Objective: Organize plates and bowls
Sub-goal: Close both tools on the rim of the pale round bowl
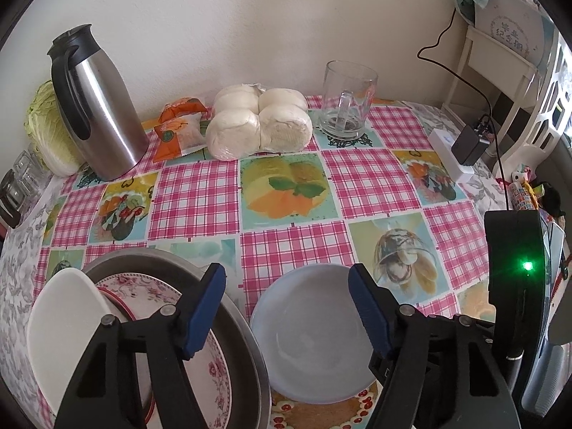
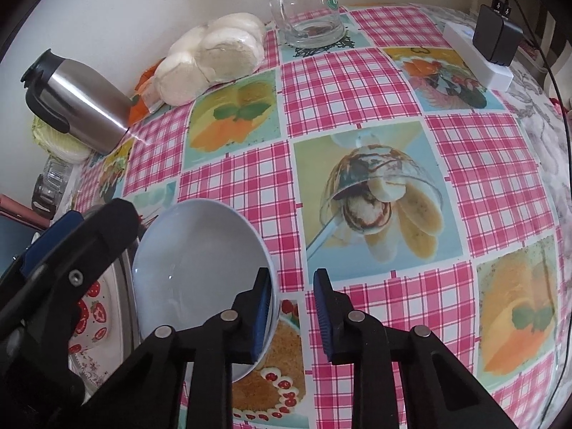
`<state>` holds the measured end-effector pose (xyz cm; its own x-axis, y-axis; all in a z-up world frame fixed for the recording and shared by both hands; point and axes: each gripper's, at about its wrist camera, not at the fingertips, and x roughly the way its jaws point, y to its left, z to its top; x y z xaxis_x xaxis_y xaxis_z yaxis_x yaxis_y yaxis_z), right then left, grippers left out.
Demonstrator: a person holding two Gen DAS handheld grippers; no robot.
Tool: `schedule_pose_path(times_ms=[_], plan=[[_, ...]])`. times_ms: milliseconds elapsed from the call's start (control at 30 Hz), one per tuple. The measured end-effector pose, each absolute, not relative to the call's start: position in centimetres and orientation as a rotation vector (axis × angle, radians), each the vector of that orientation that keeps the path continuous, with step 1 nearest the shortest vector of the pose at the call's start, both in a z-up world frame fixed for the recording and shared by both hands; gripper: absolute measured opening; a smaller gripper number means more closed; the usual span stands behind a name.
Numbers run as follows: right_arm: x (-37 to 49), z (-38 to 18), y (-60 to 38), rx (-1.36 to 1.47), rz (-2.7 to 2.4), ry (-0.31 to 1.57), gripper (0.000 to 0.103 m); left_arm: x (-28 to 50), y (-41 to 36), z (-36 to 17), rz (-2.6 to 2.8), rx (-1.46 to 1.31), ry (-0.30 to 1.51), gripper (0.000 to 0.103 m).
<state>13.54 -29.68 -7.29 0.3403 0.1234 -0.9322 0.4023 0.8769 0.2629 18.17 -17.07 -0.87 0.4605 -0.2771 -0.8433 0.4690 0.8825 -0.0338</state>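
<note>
Pale blue bowl [image 1: 314,336], smooth glossy, round and shallow, sits upright on the bench [image 1: 200,200] near the front edge, touching or just beside a round metal basin [image 1: 246,343] on its left. Basin is dull grey steel and holds a floral pink-rimmed plate [image 1: 211,368] lying flat, plus a plain white plate [image 1: 64,325] leaning tilted against its left side. Bench cover is glossy plastic, pink gingham squares mixed with printed fruit and dessert panels.

Left tongs [image 1: 287,316] wide apart, blue ribbed pads, black arms; they hover over the gap between basin and bowl, one pad above the basin rim, the other above the bowl's right rim, holding nothing. Right tongs [image 2: 291,316] narrower but parted, left pad over the bowl's [image 2: 200,268] right rim, right pad over bare cloth; cannot tell if the pad touches the rim. Left tool body shows at the right-wrist view's left edge.

Back of the bench: steel thermos jug [image 1: 96,103] with black handle, cabbage [image 1: 46,128] behind it, orange snack packet [image 1: 178,128], wrapped white buns [image 1: 261,123], clear glass mug [image 1: 348,100]. Right side: white power strip [image 1: 452,159] with black adapter [image 1: 470,144] and cable
</note>
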Motion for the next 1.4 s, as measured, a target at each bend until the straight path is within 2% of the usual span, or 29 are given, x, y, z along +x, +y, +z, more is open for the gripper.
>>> schedule_pose_path(times_ms=[367,433,567,733,1067,1167,1400], plan=[[12.3,-7.2,-32.5,0.544,-0.249,1.206,0.023,18.1,-17.4,-1.3,-0.478,0.214,1.005,0.071],[12.1,-7.2,-33.0,0.553,-0.259,1.204,0.023,18.1,-17.6,-1.6,-0.483,0.218,1.012,0.060],[11.8,-7.2,-33.6,0.564,-0.273,1.199,0.023,18.1,-18.0,-2.5,-0.491,0.229,1.034,0.056],[11.6,-7.4,-33.9,0.588,-0.263,1.193,0.023,17.9,-18.7,-3.6,-0.499,0.249,1.056,0.044],[11.6,-7.8,-33.8,0.599,-0.250,1.195,0.023,17.9,-19.7,-6.1,-0.508,0.272,1.102,0.031],[11.6,-7.9,-33.9,0.606,-0.244,1.195,0.023,17.8,-19.9,-6.7,-0.512,0.283,1.112,0.024],[11.8,-8.2,-33.7,0.617,-0.236,1.201,0.023,17.9,-20.1,-7.6,-0.503,0.302,1.120,0.021]])
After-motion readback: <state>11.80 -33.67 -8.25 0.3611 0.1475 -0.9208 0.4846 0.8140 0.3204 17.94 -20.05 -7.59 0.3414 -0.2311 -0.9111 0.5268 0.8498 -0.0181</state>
